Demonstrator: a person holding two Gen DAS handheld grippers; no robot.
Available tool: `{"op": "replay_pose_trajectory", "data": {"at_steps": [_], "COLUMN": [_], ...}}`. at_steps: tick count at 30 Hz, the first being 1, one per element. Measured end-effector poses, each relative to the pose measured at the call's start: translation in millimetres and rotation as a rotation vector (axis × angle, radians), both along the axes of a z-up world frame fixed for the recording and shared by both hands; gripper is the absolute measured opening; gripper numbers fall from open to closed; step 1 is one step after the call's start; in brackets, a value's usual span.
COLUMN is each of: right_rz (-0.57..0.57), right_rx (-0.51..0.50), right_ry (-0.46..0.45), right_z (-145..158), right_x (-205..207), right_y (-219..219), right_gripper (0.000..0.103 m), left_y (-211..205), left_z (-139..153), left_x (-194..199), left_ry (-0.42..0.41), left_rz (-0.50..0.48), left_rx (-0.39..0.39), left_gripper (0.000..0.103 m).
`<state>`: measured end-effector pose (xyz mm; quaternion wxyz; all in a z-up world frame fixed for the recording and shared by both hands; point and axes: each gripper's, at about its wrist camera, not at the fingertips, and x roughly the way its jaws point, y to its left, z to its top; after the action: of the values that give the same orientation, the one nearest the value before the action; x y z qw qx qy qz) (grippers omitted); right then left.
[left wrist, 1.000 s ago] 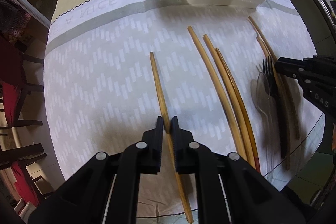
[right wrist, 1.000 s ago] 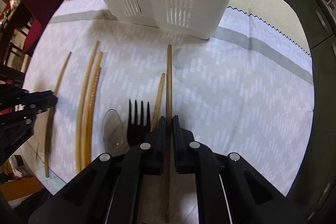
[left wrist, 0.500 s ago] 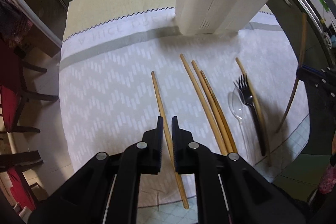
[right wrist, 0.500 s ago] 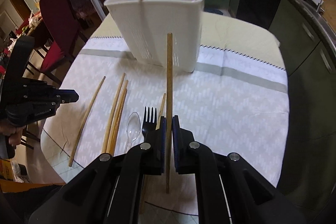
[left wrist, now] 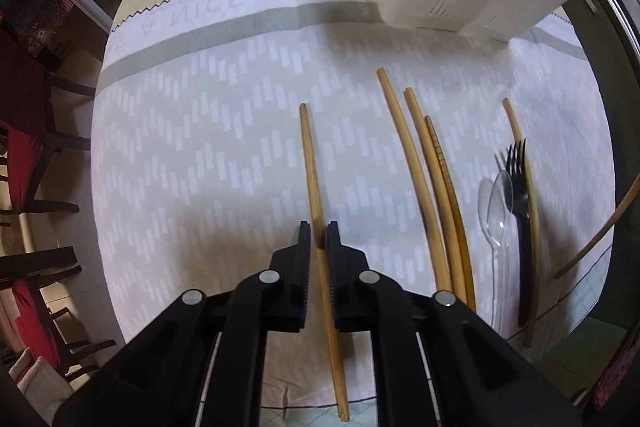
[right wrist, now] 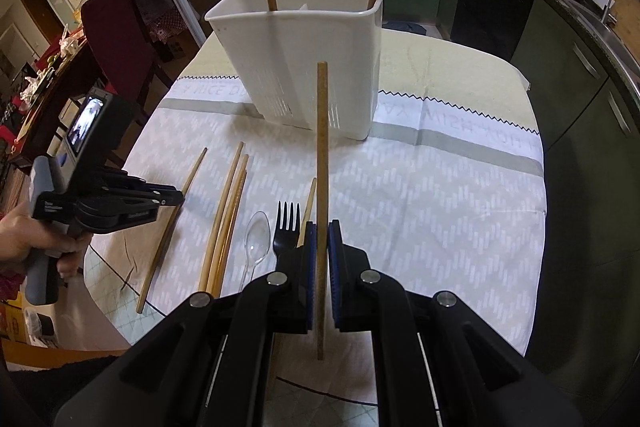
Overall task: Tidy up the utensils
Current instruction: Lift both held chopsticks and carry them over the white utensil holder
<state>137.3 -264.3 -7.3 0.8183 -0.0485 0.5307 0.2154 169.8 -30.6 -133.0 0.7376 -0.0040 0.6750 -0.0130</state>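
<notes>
My right gripper (right wrist: 319, 239) is clamping a raised chopstick (right wrist: 322, 163) in front of the white utensil holder (right wrist: 304, 67) at the far side. My left gripper (left wrist: 319, 241), jaws nearly closed, is straddling another chopstick (left wrist: 314, 187) lying on the cloth (left wrist: 200, 155).
</notes>
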Motion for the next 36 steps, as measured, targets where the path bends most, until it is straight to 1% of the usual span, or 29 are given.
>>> {"op": "replay_pose_trajectory", "data": {"at_steps": [5,8,10,12,17,22,30,36], "right_rz": [0.001,0.001,0.0,0.0,-0.003,-0.004,0.004,0.012], "right_rx": [0.003,0.004,0.009,0.015,0.029,0.044,0.058,0.075], "right_ry": [0.002,0.001,-0.001,-0.002,-0.017,-0.042,-0.088,-0.125], "right_z": [0,1,3,4,11,21,43,62], "right_x": [0,0,-1,-1,-2,-7,-14,-17], "right_y": [0,-1,-1,-2,-7,-12,-16,-16], "right_gripper": [0.007,0.007,0.007,0.007,0.007,0.007,0.007,0.007], "left_y": [-11,-11,-11,-6,-1,0,1,-5], "left_z": [-7,-7,-3,7,47,87,131,159], "left_x": [5,6,6,6,4,-8,-34,-41], "left_ry": [0.008,0.013,-0.002,-0.023,-0.101,-0.192,-0.279,-0.339], "left_rz": [-0.007,0.003,-0.001,-0.008,-0.03,-0.058,-0.092,-0.116], "left_rx": [0.018,-0.003,-0.004,-0.013,-0.03,-0.044,-0.07,-0.092], "left_gripper": [0.009,0.007,0.006,0.006,0.006,0.006,0.006,0.006]}}
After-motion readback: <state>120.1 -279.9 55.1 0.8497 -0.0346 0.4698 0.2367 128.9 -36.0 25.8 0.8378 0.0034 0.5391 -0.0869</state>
